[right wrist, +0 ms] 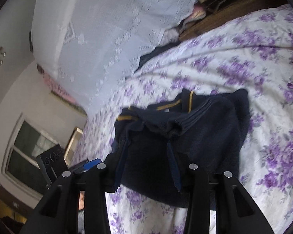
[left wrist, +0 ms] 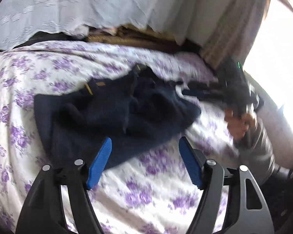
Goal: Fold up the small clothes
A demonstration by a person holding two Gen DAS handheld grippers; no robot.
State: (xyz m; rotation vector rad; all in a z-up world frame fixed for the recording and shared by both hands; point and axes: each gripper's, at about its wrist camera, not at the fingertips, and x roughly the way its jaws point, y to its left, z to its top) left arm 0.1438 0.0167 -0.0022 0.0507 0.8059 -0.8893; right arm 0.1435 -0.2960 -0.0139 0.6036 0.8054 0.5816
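A small navy knit garment [left wrist: 115, 115] with mustard stripes lies bunched and partly folded on the floral bedsheet [left wrist: 39, 66]. My left gripper [left wrist: 145, 140] hovers at its near edge, blue pads [left wrist: 99, 161] wide apart and gripping nothing. Blurred at the garment's right end is my right gripper [left wrist: 183, 88], held by a hand [left wrist: 240, 120]. In the right wrist view the garment [right wrist: 205, 136] lies just beyond my right gripper [right wrist: 146, 142]. Its dark fingers [right wrist: 172, 165] stand apart over the cloth without pinching it. A bit of the left gripper's blue pad [right wrist: 90, 164] shows at lower left.
A white lace cover [left wrist: 107, 5] hangs behind the bed, with brown folded cloth [left wrist: 142, 37] under its hem. A bright window [left wrist: 279, 62] is on the right. Beyond the bed's left edge are a wall, a window [right wrist: 29, 152] and a dark box [right wrist: 52, 161].
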